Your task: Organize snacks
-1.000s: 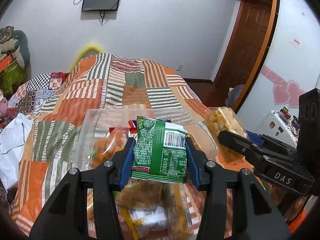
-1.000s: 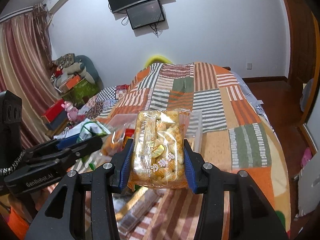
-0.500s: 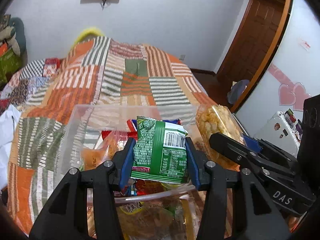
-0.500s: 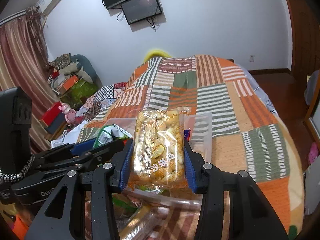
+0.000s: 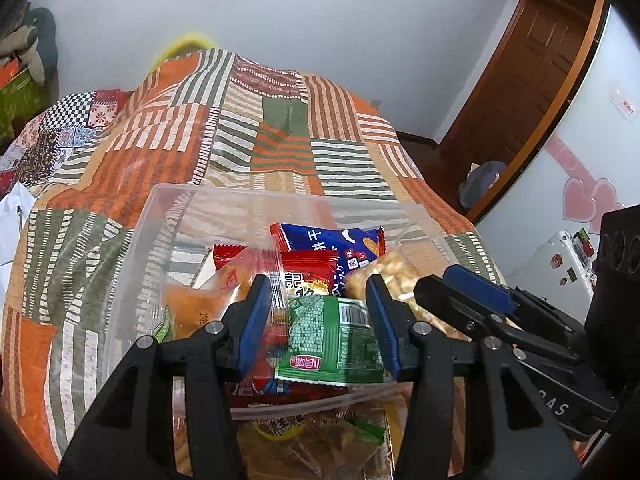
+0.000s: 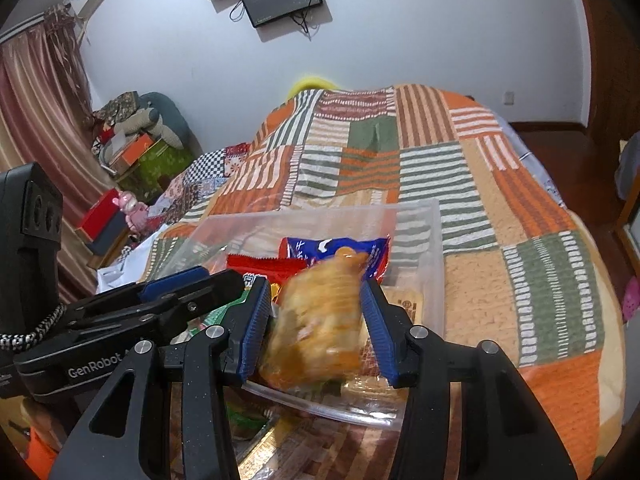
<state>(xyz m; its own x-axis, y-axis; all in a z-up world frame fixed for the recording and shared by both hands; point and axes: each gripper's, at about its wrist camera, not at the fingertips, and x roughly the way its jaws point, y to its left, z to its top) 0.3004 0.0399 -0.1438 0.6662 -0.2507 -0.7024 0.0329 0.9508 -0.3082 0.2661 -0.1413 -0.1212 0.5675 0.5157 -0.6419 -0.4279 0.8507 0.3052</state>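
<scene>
A clear plastic bin (image 5: 160,216) sits on the patchwork bed and holds several snack packs, among them a blue pack (image 5: 332,240) and a red pack (image 5: 308,268). My left gripper (image 5: 320,320) is open over the bin; the green snack pack (image 5: 336,340) lies loose between its fingers inside the bin. My right gripper (image 6: 316,324) is open over the bin's right part (image 6: 432,240); the yellow puffed-snack bag (image 6: 316,328) is blurred between its fingers, falling. The right gripper also shows in the left wrist view (image 5: 472,300).
More snack packs (image 5: 304,436) lie on the bed in front of the bin. The bed's patchwork cover (image 6: 540,272) stretches beyond and to the right. Boxes and toys (image 6: 132,148) are stacked at the left wall. A wooden door (image 5: 516,60) is at the right.
Both grippers moved forward and down over the bin and opened. The green pack dropped into the bin and the yellow bag is slipping out of the right gripper.
</scene>
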